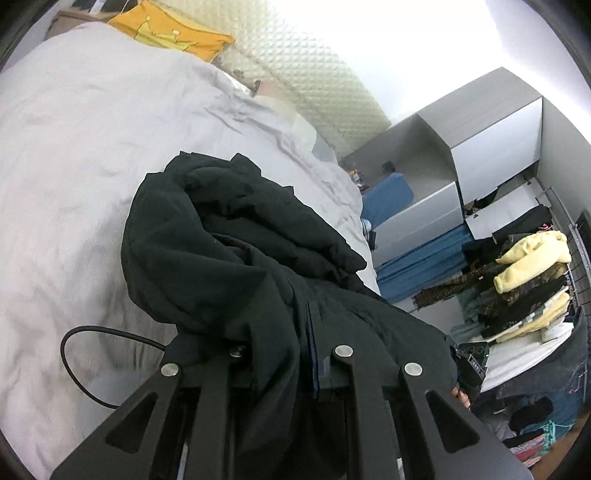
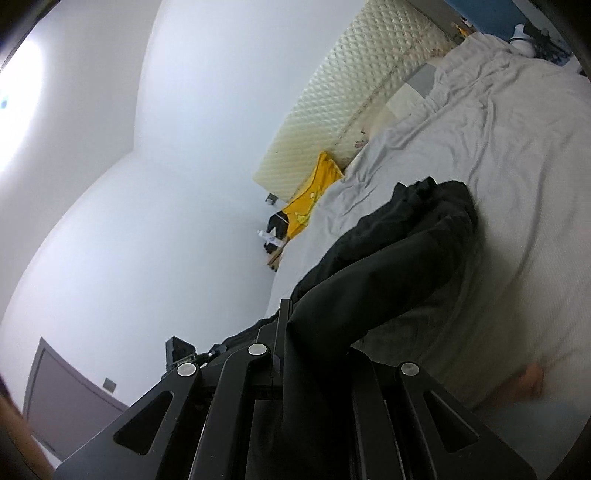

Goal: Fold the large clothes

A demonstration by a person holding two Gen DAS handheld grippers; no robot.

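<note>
A large black garment point(image 1: 236, 240) lies bunched on a bed with a light grey cover point(image 1: 74, 147). My left gripper point(image 1: 295, 332) is shut on one part of the black garment, whose cloth drapes over the fingers and hides their tips. In the right wrist view the same black garment point(image 2: 406, 251) stretches from the bed point(image 2: 517, 166) to my right gripper point(image 2: 291, 332), which is shut on it. The cloth hangs between and over the right fingers. Both views are tilted.
A yellow pillow point(image 1: 173, 29) and a quilted cream headboard point(image 1: 295, 74) are at the bed's head. A grey wardrobe point(image 1: 480, 147) and a rack of clothes point(image 1: 524, 288) stand beside the bed. A black cable point(image 1: 74, 354) lies on the cover. A white wall point(image 2: 147, 184) is left.
</note>
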